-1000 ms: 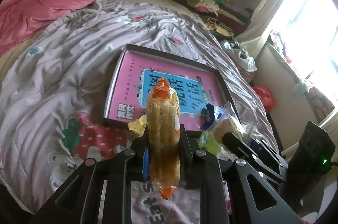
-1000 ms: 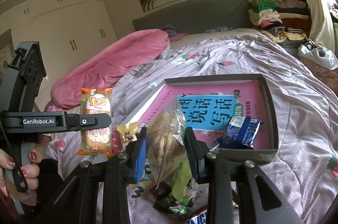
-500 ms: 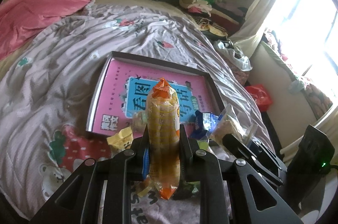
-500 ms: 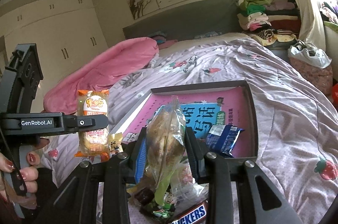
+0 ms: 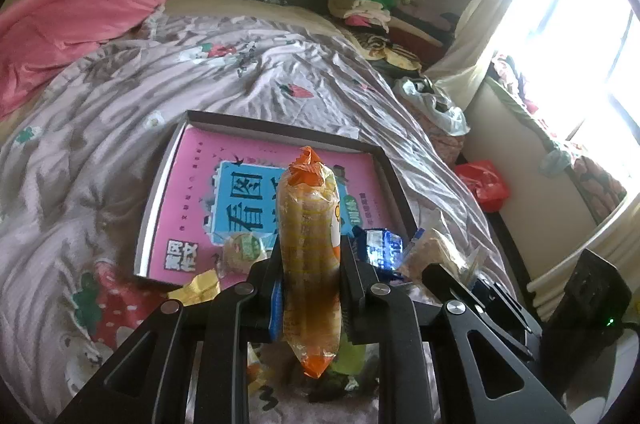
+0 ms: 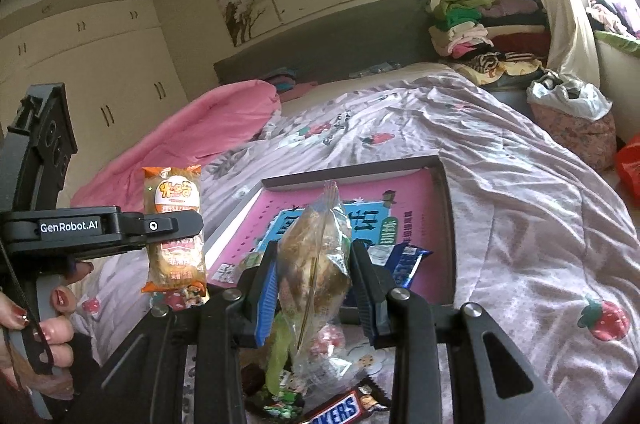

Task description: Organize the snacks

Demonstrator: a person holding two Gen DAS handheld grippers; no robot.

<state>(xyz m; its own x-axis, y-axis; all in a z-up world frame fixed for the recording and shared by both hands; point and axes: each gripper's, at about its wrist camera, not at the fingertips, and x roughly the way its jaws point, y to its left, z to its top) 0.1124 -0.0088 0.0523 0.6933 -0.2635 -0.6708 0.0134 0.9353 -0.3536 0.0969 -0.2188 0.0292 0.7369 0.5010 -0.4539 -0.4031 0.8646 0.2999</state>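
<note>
My left gripper point(image 5: 310, 264) is shut on an orange-ended packet of yellow cake point(image 5: 310, 244), held upright above the bed; it also shows in the right wrist view point(image 6: 174, 228). My right gripper point(image 6: 314, 272) is shut on a clear bag of brown pastry point(image 6: 316, 256), also held up; the bag shows in the left wrist view point(image 5: 434, 248). A shallow dark box point(image 5: 168, 184) with a pink and blue book in it lies on the bed ahead point(image 6: 446, 216). A blue packet point(image 6: 408, 260) and a round green-labelled snack point(image 5: 244, 250) lie at its near edge.
Loose snacks lie on the bedspread under the grippers: a Snickers bar point(image 6: 340, 410), a yellow wrapper point(image 5: 196, 286), green packets point(image 6: 280, 356). A pink duvet point(image 5: 68, 24) is at the far left, piled clothes point(image 5: 372, 0) at the head, a bright window point(image 5: 580, 36) on the right.
Both grippers have risen and pulled back from the box, each keeping its snack. The box now sits farther ahead, and more loose snacks show below.
</note>
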